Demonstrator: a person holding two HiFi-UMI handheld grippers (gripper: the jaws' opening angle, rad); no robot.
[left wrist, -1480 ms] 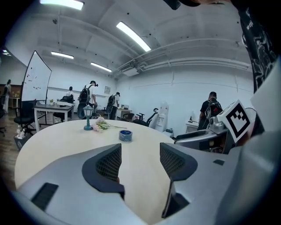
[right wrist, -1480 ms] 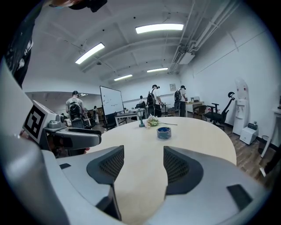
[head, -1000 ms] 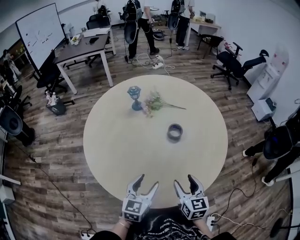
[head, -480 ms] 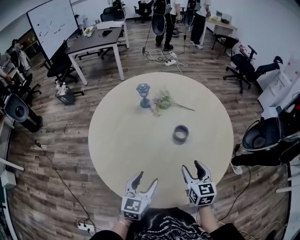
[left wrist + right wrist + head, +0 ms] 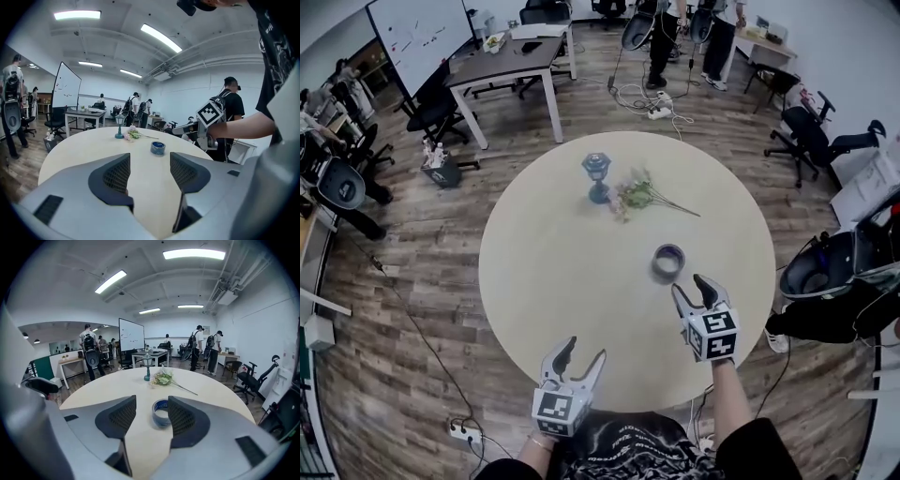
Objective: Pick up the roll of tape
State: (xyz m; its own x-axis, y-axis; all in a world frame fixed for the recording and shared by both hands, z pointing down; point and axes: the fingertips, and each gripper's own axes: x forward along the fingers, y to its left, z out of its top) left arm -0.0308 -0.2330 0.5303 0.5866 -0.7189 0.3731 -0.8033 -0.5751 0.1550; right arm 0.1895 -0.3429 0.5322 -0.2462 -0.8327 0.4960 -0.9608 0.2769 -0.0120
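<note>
Nearest me, the left tool [image 5: 581, 352] hangs at the near edge of the round surface [image 5: 544, 272], jaws apart with nothing between them. I take it as parked out of the way, since the job needs only one hand. Further in, the right tool [image 5: 690, 286] reaches over the surface on an outstretched arm. It is aimed at the tape [image 5: 668, 262], which lies flat on the right half, just beyond its tips. Its jaws are closing, but they are open and press on nothing. Seen along them, the roll sits in line with the gap but ahead of the pads, so I judge this is the lining-up before the grab. Past the tape, towards the far side, lie the flowers [image 5: 645, 197] with a lantern [image 5: 597, 175] upright just beside them, both clear of the reach. By count: two tools, one tape, one bunch of flowers, one lantern, one surface. Beyond, a few people [image 5: 662, 26] stand near a desk [image 5: 511, 66] and a whiteboard [image 5: 422, 28].
</note>
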